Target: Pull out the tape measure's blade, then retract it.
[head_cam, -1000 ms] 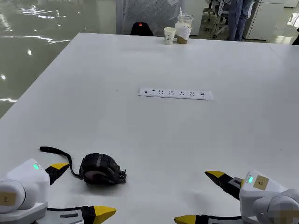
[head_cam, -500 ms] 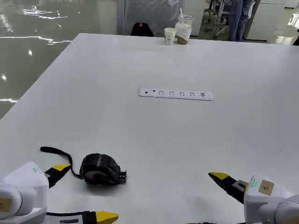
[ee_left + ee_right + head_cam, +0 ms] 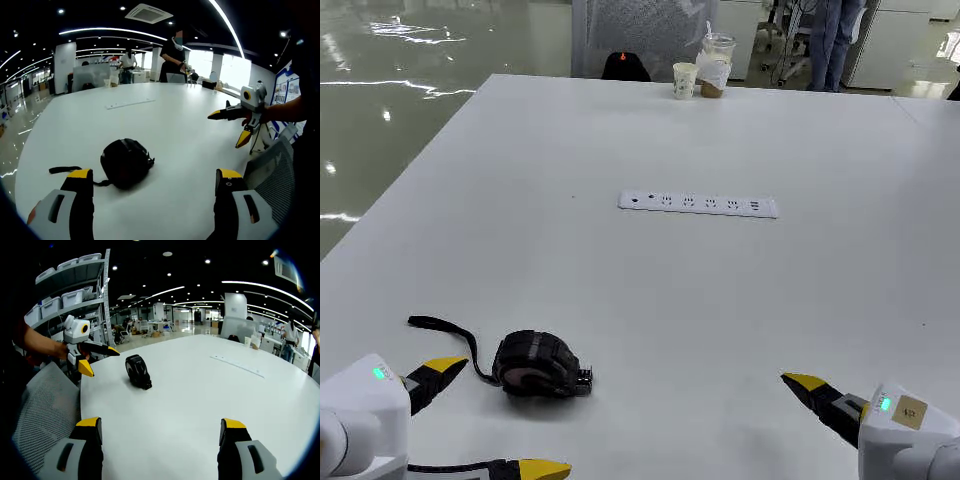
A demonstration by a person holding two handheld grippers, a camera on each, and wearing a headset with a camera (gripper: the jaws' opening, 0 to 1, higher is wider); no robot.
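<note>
Black tape measure [image 3: 535,363] rests on white table [image 3: 670,290] near the left gripper [image 3: 495,417]

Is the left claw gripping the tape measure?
No, the left claw is open and the tape measure lies untouched ahead of it.

An open-plan office is indicated: a large white table [image 3: 620,150], storage shelving [image 3: 75,275], ceiling strip lights [image 3: 255,287], polished floor [image 3: 390,70].
</note>
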